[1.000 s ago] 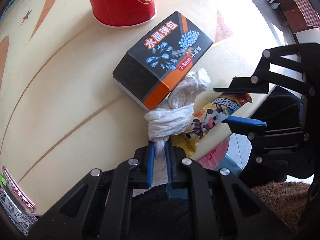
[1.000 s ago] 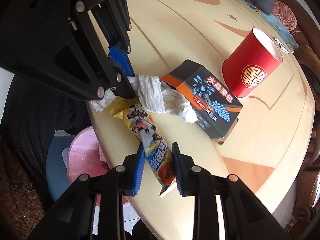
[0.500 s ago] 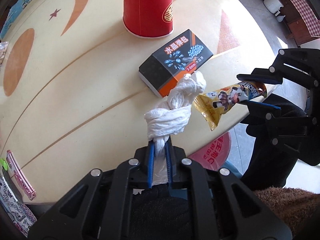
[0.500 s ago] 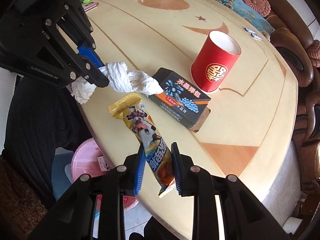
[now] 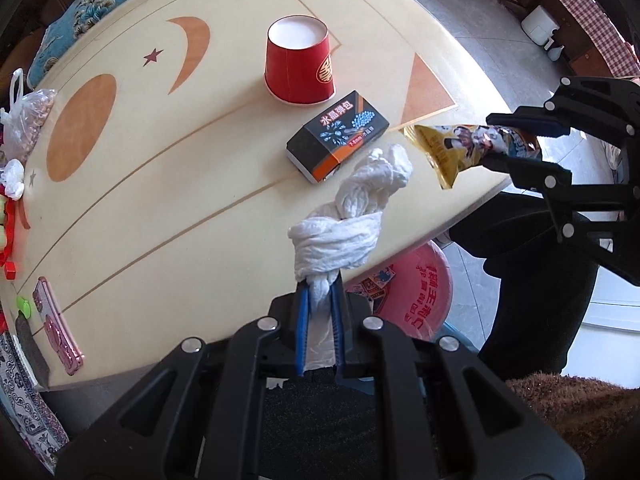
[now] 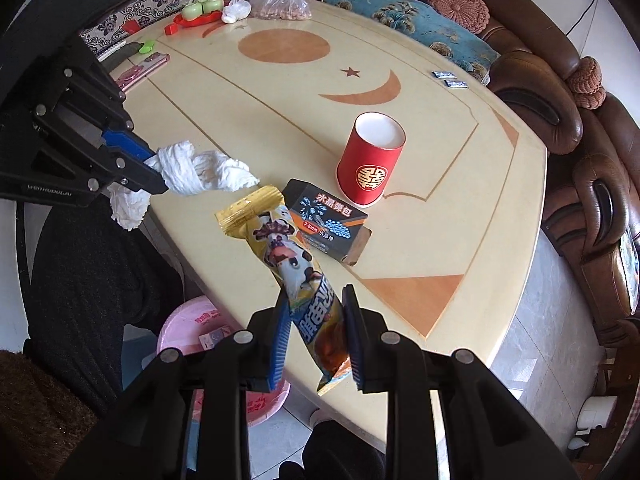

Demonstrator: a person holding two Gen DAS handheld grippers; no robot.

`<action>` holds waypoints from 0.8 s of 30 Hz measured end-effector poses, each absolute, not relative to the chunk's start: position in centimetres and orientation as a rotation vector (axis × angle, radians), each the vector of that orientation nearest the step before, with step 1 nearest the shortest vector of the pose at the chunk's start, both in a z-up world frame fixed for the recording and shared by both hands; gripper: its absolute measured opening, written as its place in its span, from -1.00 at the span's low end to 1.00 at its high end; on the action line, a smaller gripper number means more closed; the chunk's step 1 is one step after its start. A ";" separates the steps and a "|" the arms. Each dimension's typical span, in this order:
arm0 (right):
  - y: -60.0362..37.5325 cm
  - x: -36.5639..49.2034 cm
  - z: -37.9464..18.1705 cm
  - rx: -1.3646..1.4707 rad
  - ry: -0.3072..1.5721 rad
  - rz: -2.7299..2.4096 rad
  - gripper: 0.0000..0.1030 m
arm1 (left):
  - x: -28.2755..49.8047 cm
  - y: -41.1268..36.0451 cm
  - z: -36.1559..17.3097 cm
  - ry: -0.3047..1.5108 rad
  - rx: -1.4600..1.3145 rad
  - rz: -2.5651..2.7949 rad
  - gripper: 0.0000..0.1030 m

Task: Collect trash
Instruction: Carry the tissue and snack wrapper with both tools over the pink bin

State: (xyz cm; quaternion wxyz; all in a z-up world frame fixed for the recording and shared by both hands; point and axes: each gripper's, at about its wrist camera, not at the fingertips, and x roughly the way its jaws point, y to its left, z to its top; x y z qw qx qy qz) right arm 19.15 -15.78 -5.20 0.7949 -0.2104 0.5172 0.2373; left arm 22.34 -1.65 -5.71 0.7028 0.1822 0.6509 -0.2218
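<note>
My left gripper (image 5: 320,292) is shut on a twisted white tissue (image 5: 352,216) and holds it above the table's near edge; it also shows in the right wrist view (image 6: 200,172). My right gripper (image 6: 316,300) is shut on a yellow snack wrapper (image 6: 280,248) and holds it in the air; the wrapper also shows in the left wrist view (image 5: 460,148). A black and orange box (image 5: 336,140) and a red paper cup (image 5: 298,64) stay on the cream table (image 5: 160,184).
A pink bin (image 5: 416,288) stands on the floor below the table edge, also in the right wrist view (image 6: 188,328). A pink phone (image 5: 58,328), a bag of nuts (image 6: 280,0) and small items lie at the table's far side. A brown sofa (image 6: 560,80) surrounds the table.
Both grippers have lifted up and back from the table, carrying the tissue and the wrapper with them. The box and cup have not moved.
</note>
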 end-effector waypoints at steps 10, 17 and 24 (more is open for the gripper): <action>-15.2 13.8 -2.6 -0.429 1.088 0.499 -0.51 | 17.3 -0.7 -3.8 1.403 0.390 -0.496 -0.78; -14.7 10.6 -2.2 -0.433 1.079 0.490 -0.50 | 14.5 -0.6 -5.1 1.402 0.380 -0.520 -0.78; -14.1 8.4 -4.4 -0.444 1.101 0.486 -0.50 | 12.5 -1.3 -7.9 1.422 0.387 -0.544 -0.78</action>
